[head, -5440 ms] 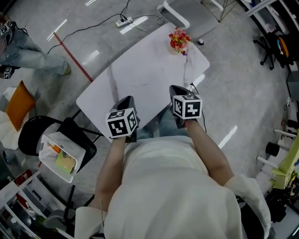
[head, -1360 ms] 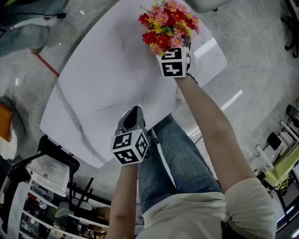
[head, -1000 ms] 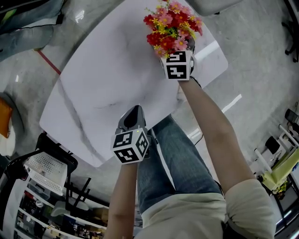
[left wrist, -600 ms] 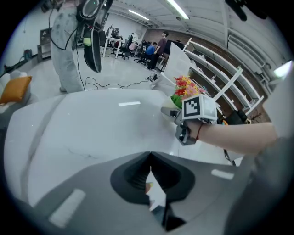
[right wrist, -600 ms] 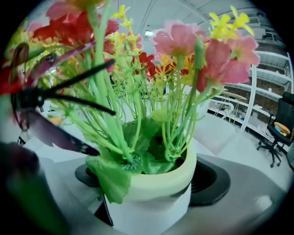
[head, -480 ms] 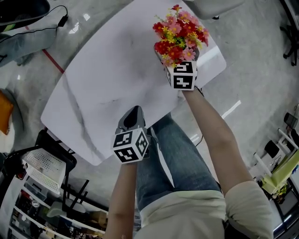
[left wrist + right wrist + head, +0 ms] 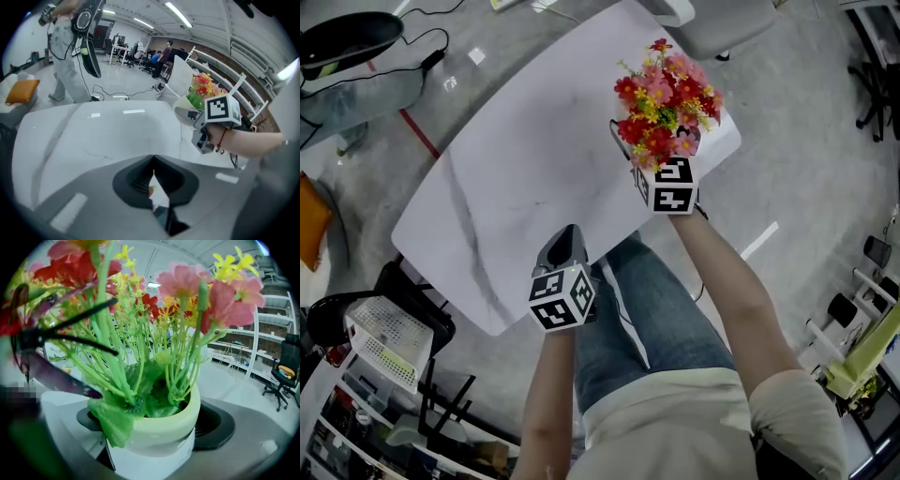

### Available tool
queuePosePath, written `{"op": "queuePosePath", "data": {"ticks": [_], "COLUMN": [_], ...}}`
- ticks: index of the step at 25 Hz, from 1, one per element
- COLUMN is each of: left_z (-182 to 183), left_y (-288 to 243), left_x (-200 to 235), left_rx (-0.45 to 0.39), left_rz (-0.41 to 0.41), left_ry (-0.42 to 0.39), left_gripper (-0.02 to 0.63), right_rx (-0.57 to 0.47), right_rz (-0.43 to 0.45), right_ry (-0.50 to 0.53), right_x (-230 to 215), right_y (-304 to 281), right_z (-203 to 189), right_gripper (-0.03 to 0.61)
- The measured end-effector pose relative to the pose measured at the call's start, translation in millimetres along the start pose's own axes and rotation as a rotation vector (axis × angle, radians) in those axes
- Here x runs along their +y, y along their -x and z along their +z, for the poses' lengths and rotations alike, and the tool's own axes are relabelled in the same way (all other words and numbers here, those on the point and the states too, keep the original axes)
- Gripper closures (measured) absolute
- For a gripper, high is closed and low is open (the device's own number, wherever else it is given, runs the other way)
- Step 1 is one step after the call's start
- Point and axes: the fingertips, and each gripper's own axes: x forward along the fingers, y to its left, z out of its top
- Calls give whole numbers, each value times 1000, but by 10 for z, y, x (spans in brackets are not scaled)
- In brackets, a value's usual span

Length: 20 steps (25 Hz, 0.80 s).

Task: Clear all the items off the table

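A pale green pot of red, pink and yellow artificial flowers (image 7: 666, 108) hangs above the right end of the white marble table (image 7: 525, 150). My right gripper (image 7: 661, 159) is shut on it. In the right gripper view the pot (image 7: 161, 432) fills the space between the two dark pads, and stems and blossoms hide most of what lies beyond. My left gripper (image 7: 565, 246) is shut with nothing in it, over the table's near edge. In the left gripper view its jaws (image 7: 153, 169) meet, and the flowers (image 7: 202, 86) show at the right.
A white basket (image 7: 389, 337) rests on a black chair at the lower left. An orange cushion (image 7: 309, 225) lies at the left edge. A white chair (image 7: 712, 19) stands beyond the table. Cables (image 7: 422, 56) run over the floor. A person (image 7: 65, 56) stands at the far left.
My right gripper reached the flower pot, shut on it and has lifted it off the table toward me. The left gripper, still shut, has risen a little.
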Motion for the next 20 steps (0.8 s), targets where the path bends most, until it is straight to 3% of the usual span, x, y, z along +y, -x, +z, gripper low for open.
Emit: {"op": "queuePosePath", "data": {"ticks": [6, 20], "left_z": [184, 378], "left_y": [285, 1012], "left_x": [39, -55], "left_rx": [-38, -88], "left_rz": [24, 41], "left_ry": [-25, 19], "left_gripper": [606, 606], "right_rx": [4, 5], "right_rz": [-8, 59], "right_ry": [51, 77], "right_x": [119, 436], "right_y": [360, 1208], "right_z": [223, 687], "right_gripper": [49, 49]}}
